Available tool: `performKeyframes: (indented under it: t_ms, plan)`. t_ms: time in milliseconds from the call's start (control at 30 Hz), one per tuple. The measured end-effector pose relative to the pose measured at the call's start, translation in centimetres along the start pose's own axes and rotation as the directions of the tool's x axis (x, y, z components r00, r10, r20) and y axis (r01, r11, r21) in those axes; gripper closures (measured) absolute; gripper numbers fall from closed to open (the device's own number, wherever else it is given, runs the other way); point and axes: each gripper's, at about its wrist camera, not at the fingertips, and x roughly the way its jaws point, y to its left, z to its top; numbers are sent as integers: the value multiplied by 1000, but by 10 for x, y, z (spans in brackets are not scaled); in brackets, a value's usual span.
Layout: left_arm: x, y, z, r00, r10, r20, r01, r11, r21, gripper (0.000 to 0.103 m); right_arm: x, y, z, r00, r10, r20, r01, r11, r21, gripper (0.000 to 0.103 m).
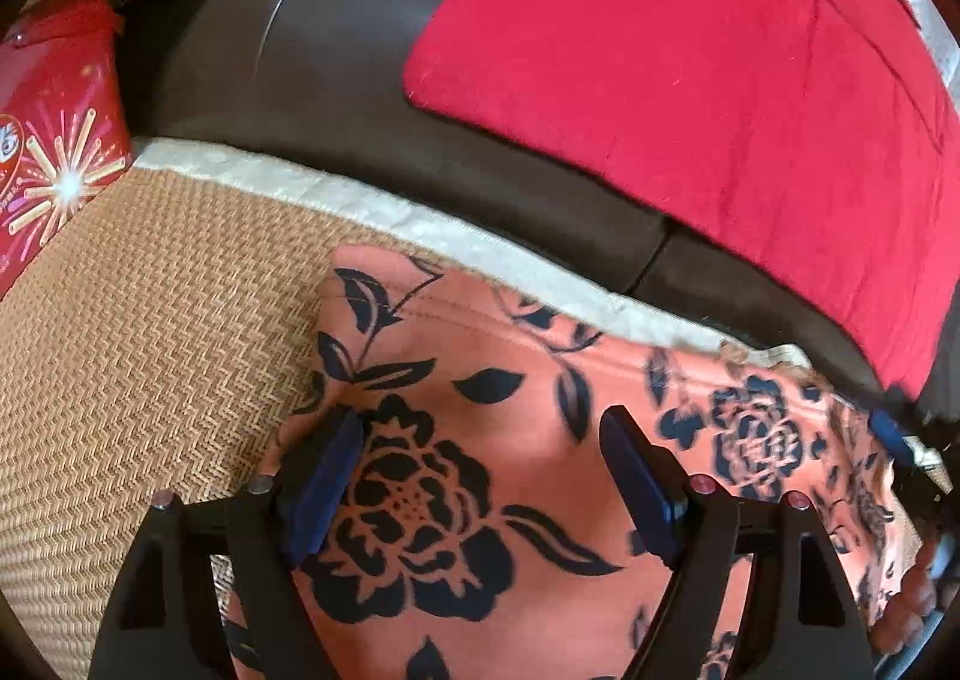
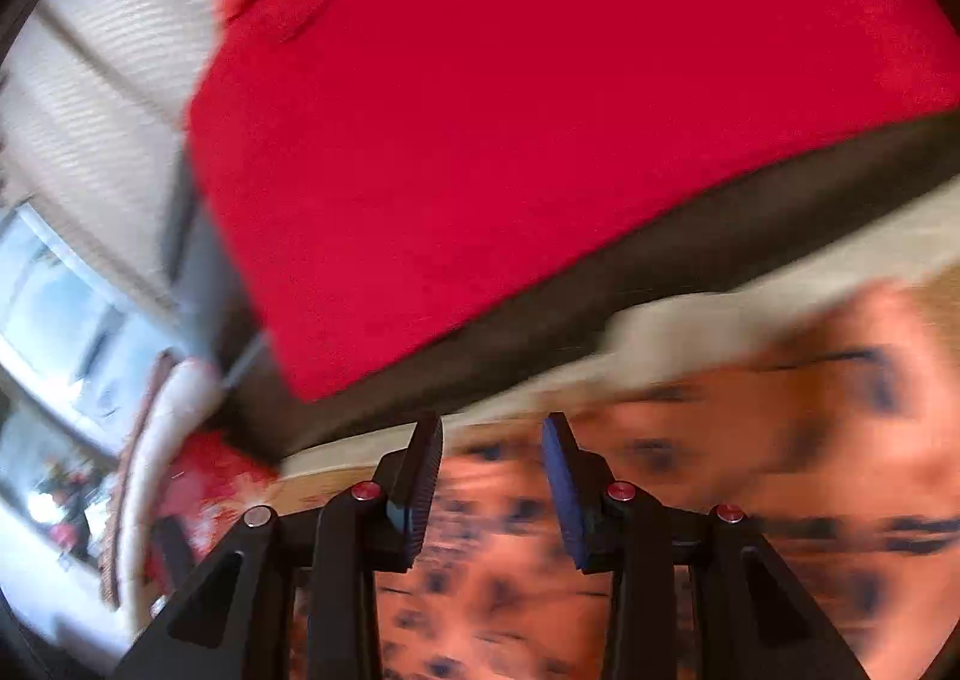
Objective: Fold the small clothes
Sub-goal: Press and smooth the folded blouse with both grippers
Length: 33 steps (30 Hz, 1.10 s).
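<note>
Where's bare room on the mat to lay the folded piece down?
The woven mat is bare between the red box and the floral garment. It is crowded on the other side, where the garment spreads under both tongs and the red cloth covers the dark sofa.

Warm daylight; right view motion-blurred

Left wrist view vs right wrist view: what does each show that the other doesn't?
Left wrist only: the woven straw mat and the red box with a firework print, in sharp focus. Right wrist only: a bright window, heavily motion-blurred. Both: the red cloth on the dark brown sofa, the salmon-pink garment with a dark floral print, and open gripper jaws above it.
</note>
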Motion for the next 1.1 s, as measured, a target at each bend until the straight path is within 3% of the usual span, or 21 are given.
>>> performKeyframes:
  t_ms: [133, 233, 300, 400, 500, 600, 667, 800, 900, 1000, 1100]
  plan:
    - [-15, -2, -6, 999, 27, 19, -28, 999, 46, 21, -23, -51, 5, 976, -219, 19, 218, 975, 38, 64]
    - [-21, -3, -20, 995, 105, 4, -105, 991, 79, 21, -21, -90, -3, 973, -231, -27, 232, 963, 139, 74]
    - [-17, 3, -30, 982, 189, 2, -187, 975, 116, 21, -24, -84, -8, 965, -261, -9, 260, 961, 93, 74]
    - [-24, 4, -42, 979, 199, 31, -202, 964, 174, 20, -28, -75, -21, 949, -316, 5, 316, 949, 5, 75]
    - [-32, 8, -53, 977, 210, 45, -214, 957, 197, 18, -34, -72, -31, 949, -316, 9, 316, 949, 1, 76]
    - [-53, 20, -59, 983, 182, 31, -185, 971, 155, 18, -56, -72, -40, 952, -306, 24, 306, 952, 28, 76]
    - [-78, 22, -66, 981, 180, 72, -188, 974, 129, 18, -76, -64, -45, 956, -292, 38, 291, 956, 25, 74]
    - [-117, 8, -81, 992, 43, 121, -60, 990, 132, 18, -120, -41, -62, 976, -206, 75, 209, 978, -23, 72]
    - [-123, -25, -102, 995, -14, 96, -7, 976, 219, 18, -129, -18, -83, 978, -207, 41, 210, 971, -115, 72]
    - [-100, -51, -126, 999, 48, 10, -49, 952, 303, 18, -107, -31, -105, 948, -299, -108, 286, 950, -126, 73]
    - [-74, -56, -145, 988, 154, -3, -141, 912, 385, 16, -109, -39, -111, 955, -278, -107, 260, 953, -156, 74]
